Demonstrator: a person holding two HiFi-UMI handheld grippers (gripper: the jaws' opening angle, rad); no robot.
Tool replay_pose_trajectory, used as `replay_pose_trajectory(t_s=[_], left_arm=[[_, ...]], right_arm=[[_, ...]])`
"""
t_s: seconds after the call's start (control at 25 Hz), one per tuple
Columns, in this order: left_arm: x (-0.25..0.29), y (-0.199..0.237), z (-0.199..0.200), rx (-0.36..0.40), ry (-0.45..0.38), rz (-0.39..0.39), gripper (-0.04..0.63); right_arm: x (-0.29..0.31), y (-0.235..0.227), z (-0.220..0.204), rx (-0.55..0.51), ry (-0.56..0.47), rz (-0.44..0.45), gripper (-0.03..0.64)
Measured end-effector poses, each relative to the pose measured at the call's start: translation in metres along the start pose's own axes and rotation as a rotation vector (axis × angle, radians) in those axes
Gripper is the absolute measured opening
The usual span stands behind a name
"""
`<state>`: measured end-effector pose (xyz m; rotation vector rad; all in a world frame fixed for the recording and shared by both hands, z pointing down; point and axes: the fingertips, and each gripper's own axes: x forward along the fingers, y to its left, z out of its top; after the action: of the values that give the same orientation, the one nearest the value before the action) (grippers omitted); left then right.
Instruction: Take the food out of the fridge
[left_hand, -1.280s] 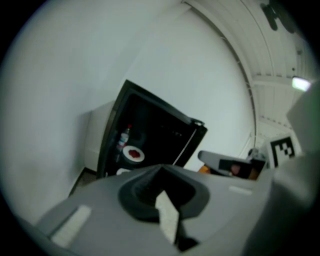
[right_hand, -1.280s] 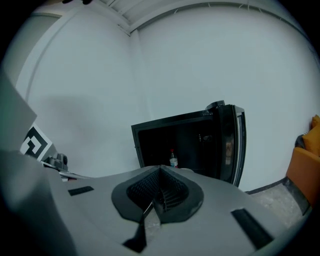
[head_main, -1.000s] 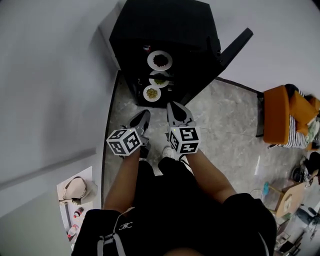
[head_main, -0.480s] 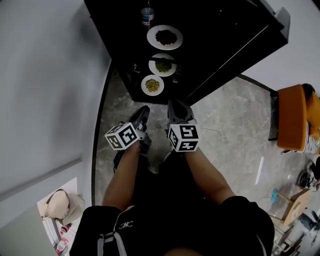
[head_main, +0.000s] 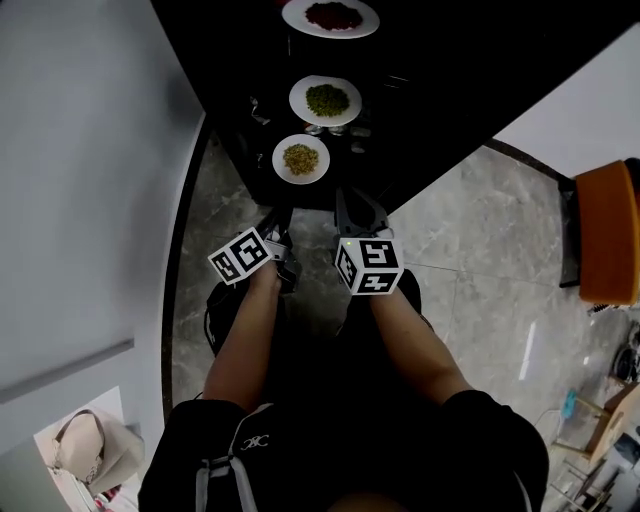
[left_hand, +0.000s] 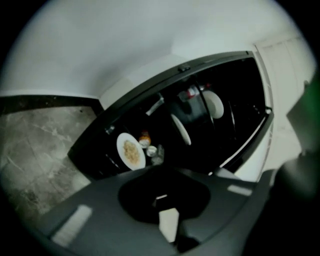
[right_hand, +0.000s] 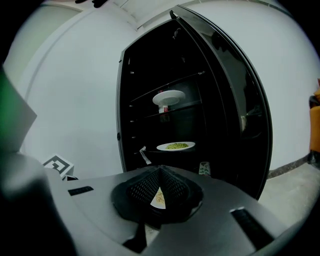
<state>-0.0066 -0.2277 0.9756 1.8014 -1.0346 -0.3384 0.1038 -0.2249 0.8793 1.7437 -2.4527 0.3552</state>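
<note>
The black fridge (head_main: 440, 90) stands open with three white plates on its shelves. Dark red food fills the top plate (head_main: 331, 17), green food the middle plate (head_main: 326, 100) and yellowish food the bottom plate (head_main: 301, 159). My left gripper (head_main: 279, 222) and right gripper (head_main: 353, 205) are held side by side just short of the bottom plate, both shut and empty. In the left gripper view the yellow plate (left_hand: 131, 151) lies beyond the left gripper (left_hand: 161, 198). In the right gripper view the green plate (right_hand: 175, 146) sits above the right gripper (right_hand: 160, 174).
Small jars (left_hand: 151, 145) stand beside the bottom plate. The fridge door (right_hand: 235, 100) swings out to the right. An orange chair (head_main: 608, 230) is at the right and a handbag (head_main: 78, 455) at the lower left. A white wall (head_main: 80, 180) runs along the left.
Both grippers have sunk low and the view has closed in on the fridge, so the plates look larger and higher in frame. Both pairs of jaws stay shut.
</note>
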Motion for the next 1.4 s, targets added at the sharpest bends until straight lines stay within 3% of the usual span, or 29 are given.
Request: replay_pose_trajectory(t_s=[0.32,0.44,0.48,0.52,0.68,0.84,1.28,1.4], left_arm=[[0.045,0.062,-0.012,-0.332,-0.018,-0.009,0.002],[0.066,0.086,-0.011,-0.409,-0.028,0.0,0.002],[0.071,0.094,-0.011,-0.42,-0.026,0.006,0.06],[0.074,0.1,-0.01,-0.427,-0.024,0.011,0.077],[0.083,0.109,-0.007,-0.461,-0.036,0.003,0.089],[0.095,0.108,-0.005,-0.472,-0.035,-0.023,0.107],[0.11,0.123,-0.001,-0.522,-0.084,-0.004,0.106],[0.11,0.124,0.002,-0.535,-0.097,-0.005,0.068]], right_arm=[[-0.013,-0.008,-0.015,-0.007,0.027,-0.021,-0.002],[-0.015,-0.011,-0.023,-0.016,0.044,-0.029,-0.002],[-0.016,-0.012,-0.026,-0.018,0.051,-0.032,-0.002],[-0.018,-0.013,-0.028,-0.024,0.058,-0.036,-0.002],[-0.027,-0.016,-0.036,-0.084,0.083,-0.048,-0.002],[-0.03,-0.024,-0.045,-0.068,0.1,-0.061,-0.002],[-0.034,-0.043,-0.053,-0.048,0.13,-0.074,-0.002],[-0.035,-0.045,-0.058,-0.028,0.142,-0.075,-0.002]])
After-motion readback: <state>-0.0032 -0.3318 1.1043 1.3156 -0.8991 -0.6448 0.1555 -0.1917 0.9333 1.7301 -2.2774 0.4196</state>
